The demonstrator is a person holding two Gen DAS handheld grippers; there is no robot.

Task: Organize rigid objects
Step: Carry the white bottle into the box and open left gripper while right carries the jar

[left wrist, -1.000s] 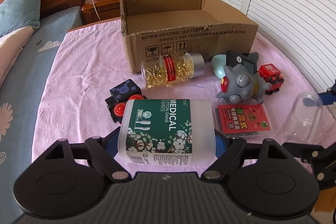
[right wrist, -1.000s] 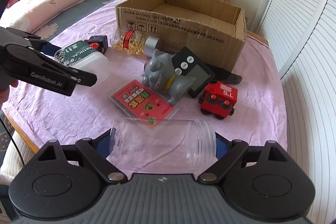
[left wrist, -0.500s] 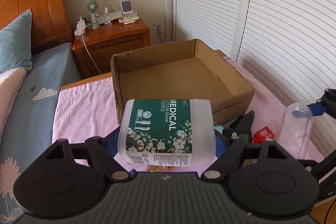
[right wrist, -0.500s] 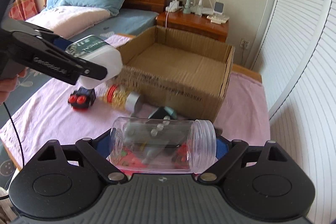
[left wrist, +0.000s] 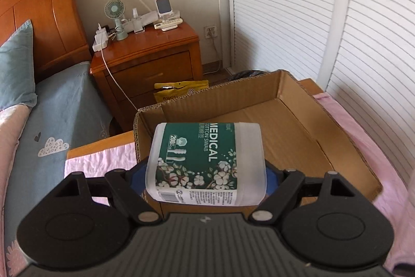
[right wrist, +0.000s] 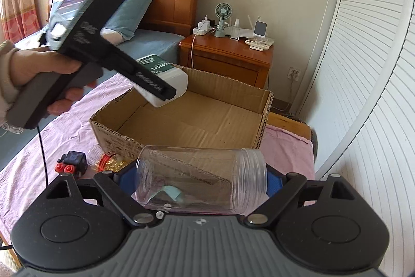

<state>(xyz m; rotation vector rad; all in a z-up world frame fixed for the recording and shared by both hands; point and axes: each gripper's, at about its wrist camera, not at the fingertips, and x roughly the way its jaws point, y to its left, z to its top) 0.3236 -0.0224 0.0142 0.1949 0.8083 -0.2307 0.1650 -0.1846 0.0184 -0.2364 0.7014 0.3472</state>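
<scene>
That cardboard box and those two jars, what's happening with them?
A person is tidying things into the cardboard box. The left hand-held gripper holds a cotton swab jar over the box's near corner. The right hand-held gripper holds an empty clear jar just short of the box. The box looks empty. A toy car and a capsule bottle wait on the pink cloth.

Wooden nightstand (left wrist: 153,61) against wall; green desk fan (left wrist: 115,14) on it; headboard (left wrist: 39,25) left of nightstand; blue pillow (left wrist: 15,66) below headboard.
</scene>
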